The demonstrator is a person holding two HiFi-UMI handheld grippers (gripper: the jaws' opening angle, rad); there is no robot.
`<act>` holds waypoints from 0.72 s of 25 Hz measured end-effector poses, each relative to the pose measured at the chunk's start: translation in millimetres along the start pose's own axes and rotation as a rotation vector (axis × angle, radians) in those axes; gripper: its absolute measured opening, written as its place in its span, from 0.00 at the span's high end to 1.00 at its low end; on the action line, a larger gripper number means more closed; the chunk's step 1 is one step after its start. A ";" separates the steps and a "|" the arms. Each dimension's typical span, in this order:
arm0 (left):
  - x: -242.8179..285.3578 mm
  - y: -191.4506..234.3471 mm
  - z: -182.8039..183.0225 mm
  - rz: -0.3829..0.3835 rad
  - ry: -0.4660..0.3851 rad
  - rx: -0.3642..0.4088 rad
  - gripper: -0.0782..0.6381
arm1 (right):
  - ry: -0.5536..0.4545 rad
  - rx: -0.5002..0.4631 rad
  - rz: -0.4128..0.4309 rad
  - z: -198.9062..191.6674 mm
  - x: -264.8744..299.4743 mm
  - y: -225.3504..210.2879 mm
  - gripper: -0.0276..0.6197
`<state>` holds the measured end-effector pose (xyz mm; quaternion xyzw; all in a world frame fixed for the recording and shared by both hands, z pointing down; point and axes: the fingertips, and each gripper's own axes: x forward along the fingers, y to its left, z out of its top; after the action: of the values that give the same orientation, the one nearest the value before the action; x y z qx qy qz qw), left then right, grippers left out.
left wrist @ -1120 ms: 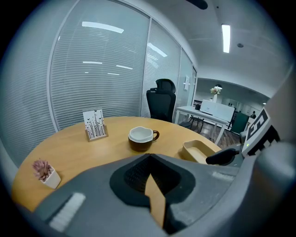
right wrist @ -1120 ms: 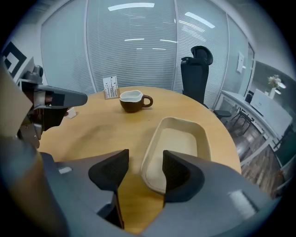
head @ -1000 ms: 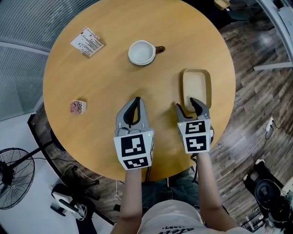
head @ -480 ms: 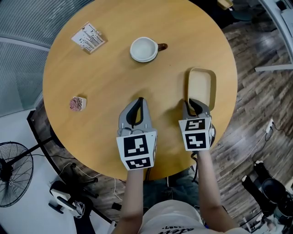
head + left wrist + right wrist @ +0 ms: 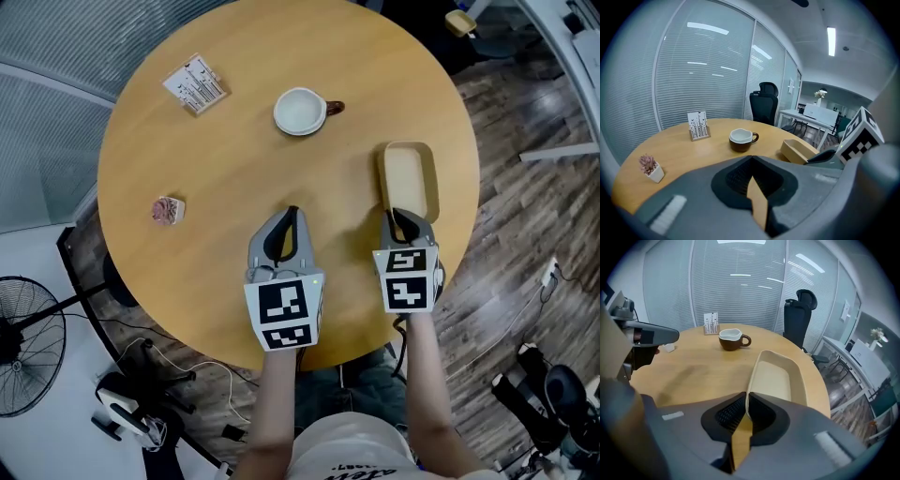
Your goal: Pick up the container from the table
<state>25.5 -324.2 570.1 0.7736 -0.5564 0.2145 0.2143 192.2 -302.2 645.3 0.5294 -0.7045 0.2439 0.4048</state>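
— Where's the container [image 5: 409, 176] sitting?
— Empty, by the table's [image 5: 225, 187] right edge; the right gripper [image 5: 398, 218] is pinching its near rim.
— The left gripper [image 5: 289, 220]?
— Its jaws are pressing together on nothing.

Wearing a pale shirt [image 5: 349, 457] with dark lettering above dark blue trousers [image 5: 361, 386]. Showing grey shells and black ribbed pads on left gripper [image 5: 292, 212] and right gripper [image 5: 398, 217], each carrying a white cube [image 5: 284, 314] printed with black square markers.
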 end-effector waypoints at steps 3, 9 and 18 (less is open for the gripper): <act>-8.0 -1.1 7.9 0.011 -0.018 0.006 0.89 | -0.025 0.004 -0.005 6.7 -11.7 -3.6 0.89; -29.0 -0.4 30.0 0.039 -0.071 0.019 0.89 | -0.100 0.009 -0.035 25.7 -43.7 -13.5 0.89; -67.2 -1.1 80.9 0.078 -0.187 0.048 0.89 | -0.237 0.034 -0.079 63.2 -100.9 -32.6 0.88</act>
<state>14.7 -318.4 465.6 0.7729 -0.5984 0.1628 0.1342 214.5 -306.1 523.9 0.5886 -0.7218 0.1756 0.3189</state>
